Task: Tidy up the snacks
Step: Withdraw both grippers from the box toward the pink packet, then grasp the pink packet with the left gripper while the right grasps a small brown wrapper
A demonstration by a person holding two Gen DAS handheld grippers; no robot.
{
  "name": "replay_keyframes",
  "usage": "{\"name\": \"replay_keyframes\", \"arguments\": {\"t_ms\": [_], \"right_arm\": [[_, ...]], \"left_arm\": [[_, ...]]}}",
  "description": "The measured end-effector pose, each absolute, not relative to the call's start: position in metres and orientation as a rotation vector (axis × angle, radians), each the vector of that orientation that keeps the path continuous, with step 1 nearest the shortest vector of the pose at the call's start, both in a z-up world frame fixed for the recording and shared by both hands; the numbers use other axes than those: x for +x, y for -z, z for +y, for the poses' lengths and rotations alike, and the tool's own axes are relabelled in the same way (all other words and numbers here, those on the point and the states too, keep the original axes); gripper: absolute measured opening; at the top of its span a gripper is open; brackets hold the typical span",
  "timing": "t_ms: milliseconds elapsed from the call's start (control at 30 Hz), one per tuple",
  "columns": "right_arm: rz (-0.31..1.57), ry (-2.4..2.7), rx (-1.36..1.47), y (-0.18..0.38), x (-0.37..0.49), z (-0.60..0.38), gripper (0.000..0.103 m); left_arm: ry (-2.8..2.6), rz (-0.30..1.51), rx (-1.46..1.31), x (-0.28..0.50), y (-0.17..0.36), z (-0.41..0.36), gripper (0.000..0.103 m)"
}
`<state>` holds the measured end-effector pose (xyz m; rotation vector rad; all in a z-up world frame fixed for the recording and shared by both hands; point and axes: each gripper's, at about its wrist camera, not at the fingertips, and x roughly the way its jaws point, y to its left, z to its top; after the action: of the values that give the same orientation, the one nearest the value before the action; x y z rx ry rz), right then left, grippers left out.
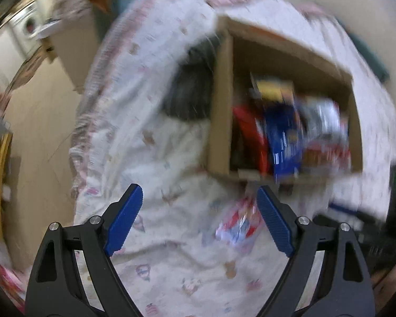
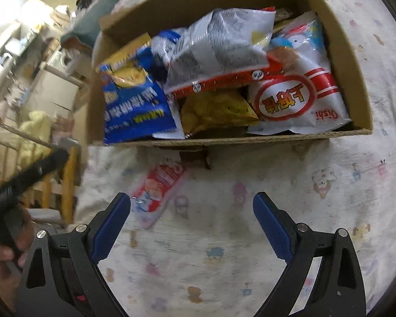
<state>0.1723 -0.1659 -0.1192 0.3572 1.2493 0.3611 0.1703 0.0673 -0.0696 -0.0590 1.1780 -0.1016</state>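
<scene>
A cardboard box (image 2: 250, 140) stands on a bed with a patterned white sheet and holds several snack bags: a blue one (image 2: 134, 105), a grey and white one (image 2: 219, 47), a yellow one (image 2: 216, 111) and a white one with a red ring (image 2: 298, 100). One small red and white snack packet (image 2: 158, 187) lies loose on the sheet in front of the box. My right gripper (image 2: 192, 198) is open above the sheet, the packet just beyond its left finger. My left gripper (image 1: 200, 191) is open too, with the same packet (image 1: 237, 224) blurred between its fingers. The box (image 1: 221, 111) appears beyond them.
A hand on a black handle (image 2: 26, 179) shows at the left edge of the right wrist view. Beside the bed are a wooden rail (image 2: 68, 185), white drawers (image 2: 58, 89) and room clutter. A dark item (image 1: 187, 89) lies left of the box. Pillows and cloth are piled behind it.
</scene>
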Motion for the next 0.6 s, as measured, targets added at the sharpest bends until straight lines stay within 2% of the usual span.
{"name": "replay_keyframes", "arguments": {"t_ms": [167,433,467,500,600], "right_arm": [[1.239,-0.318,0.428,0.122,0.173,-0.187,0.096],[1.22,-0.281,0.52,0.122,0.172,-0.223,0.096],[1.218,-0.276,0.525,0.122,0.171,-0.228,0.096],[1.217,-0.273,0.529,0.122,0.172,-0.233,0.096],[1.207,-0.262,0.547,0.12,0.169,-0.252,0.096]], "left_arm": [[0.242,1.324,0.046,0.166,0.113,0.026,0.086],[0.342,1.394,0.261,0.169,0.156,-0.043,0.085],[0.352,1.394,0.285,0.171,0.162,-0.05,0.084],[0.352,1.392,0.31,0.173,0.166,-0.055,0.077],[0.333,1.403,0.345,0.179,0.175,-0.062,0.076]]}}
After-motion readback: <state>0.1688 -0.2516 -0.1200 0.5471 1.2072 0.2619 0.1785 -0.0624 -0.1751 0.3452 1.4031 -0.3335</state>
